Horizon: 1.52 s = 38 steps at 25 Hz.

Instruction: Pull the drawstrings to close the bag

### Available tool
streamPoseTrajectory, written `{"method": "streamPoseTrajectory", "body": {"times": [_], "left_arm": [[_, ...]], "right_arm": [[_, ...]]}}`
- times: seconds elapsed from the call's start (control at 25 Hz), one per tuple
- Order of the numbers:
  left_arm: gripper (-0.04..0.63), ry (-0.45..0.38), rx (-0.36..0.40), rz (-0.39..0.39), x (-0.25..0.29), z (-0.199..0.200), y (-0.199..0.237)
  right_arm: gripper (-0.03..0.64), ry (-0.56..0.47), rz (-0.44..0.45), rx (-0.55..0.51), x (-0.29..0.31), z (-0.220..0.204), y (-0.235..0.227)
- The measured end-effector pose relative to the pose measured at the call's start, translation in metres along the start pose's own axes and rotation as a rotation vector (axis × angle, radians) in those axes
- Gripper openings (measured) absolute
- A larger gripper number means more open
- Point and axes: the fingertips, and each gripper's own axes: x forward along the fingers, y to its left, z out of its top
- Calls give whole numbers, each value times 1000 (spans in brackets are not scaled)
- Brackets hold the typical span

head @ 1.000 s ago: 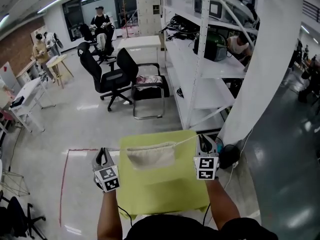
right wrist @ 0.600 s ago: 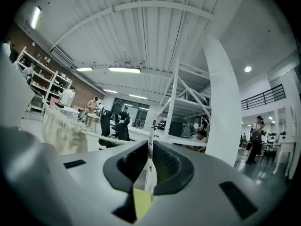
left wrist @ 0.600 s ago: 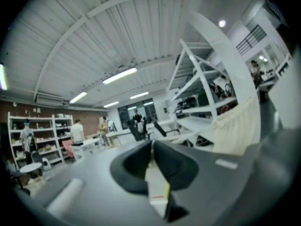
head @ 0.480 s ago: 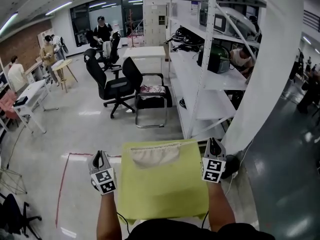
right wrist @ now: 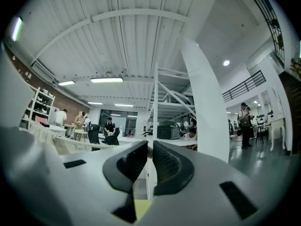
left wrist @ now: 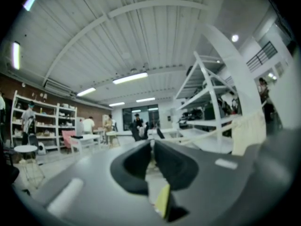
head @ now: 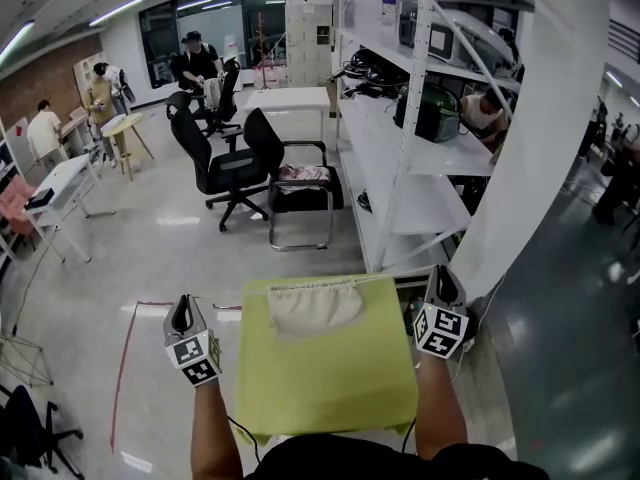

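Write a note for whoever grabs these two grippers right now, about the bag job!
Left gripper: shut on the left drawstring, held left of the green table.
Right gripper: shut on the right drawstring, held right of the table.
Bag: lying at the table's far end, mouth puckered.
Done: both strings gripped and stretched taut.
To do: pull outward more if the mouth isn't fully shut; that can't be told here.

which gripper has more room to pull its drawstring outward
Left, probably. The left gripper is shut on its drawstring with open floor beside it. The right gripper, also shut on its own, sits close to the pillar.
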Motion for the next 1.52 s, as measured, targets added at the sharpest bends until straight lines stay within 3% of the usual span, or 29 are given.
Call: {"method": "streamPoseTrajectory", "body": {"times": [0.24,0.44,0.8,1.12,1.52], "left_arm": [[32,-8,-121,25,-3,-1,24],[32,-25,-122,53,-1,2,39],[32,-20,-205,62,5,-7,64],[34,-28,-74,30,21,6,46],[34,-33,30,-55,67,22,-3]], "right_arm": [[35,-12,-13,69,-3,7,-14],[35,-19,-17,123,2,11,-26],[35,-21,-18,173,8,10,-36],[37,-19,-6,66,12,4,-26],[37,-8,133,-57,39,2,41]]}}
